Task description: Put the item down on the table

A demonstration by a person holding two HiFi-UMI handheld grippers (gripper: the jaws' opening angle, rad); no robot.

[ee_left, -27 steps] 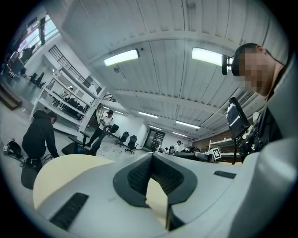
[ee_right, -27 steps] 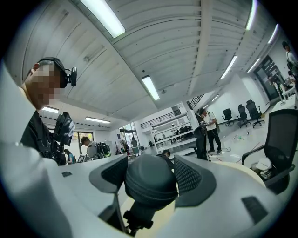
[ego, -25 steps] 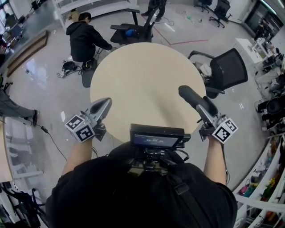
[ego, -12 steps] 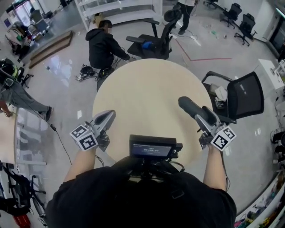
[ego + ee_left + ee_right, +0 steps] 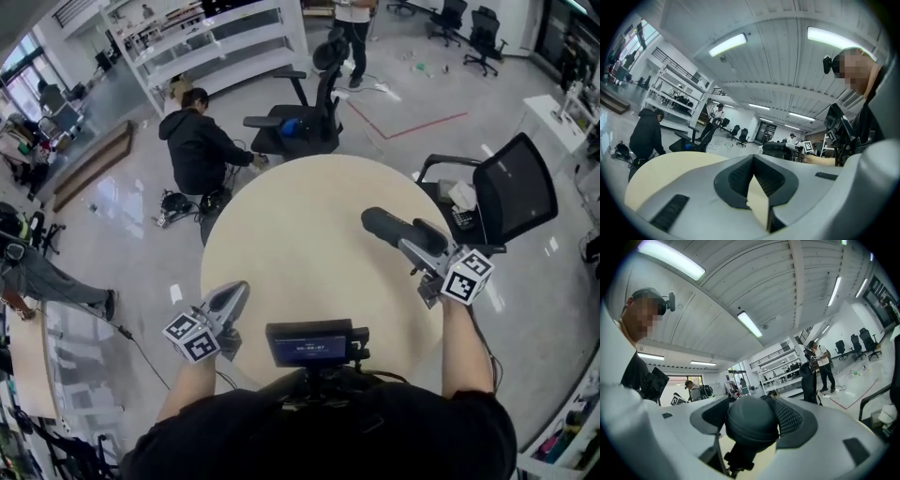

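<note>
1. Floor (image 5: 141, 206) was glossy grey, with a red tape line (image 5: 422, 125) at 1 o'clock.
2. White shelving (image 5: 225, 47) stood at 11 o'clock.
3. Black office chair (image 5: 314, 103) sat at 12, mesh-back chair (image 5: 511, 192) at 3.
4. Ceiling strip lights (image 5: 729, 44) were on.

Head view steeply down, gripper views level, sharing table (image 5: 309, 234)

Bright, even indoor light from ceiling tube lamps (image 5: 728, 43), visible in both gripper views. Glossy floor (image 5: 131, 202) shows pale glare patches at far left. Table (image 5: 309, 225) is matte and evenly lit. Strong fisheye: the head view bends at its edges, and both gripper views sit inside dark round vignettes. Nearest foreground there is soft, background sharper. Dark item (image 5: 751, 420) close to the right lens looks dim, with little detail. Mosaic patches over faces.
</note>
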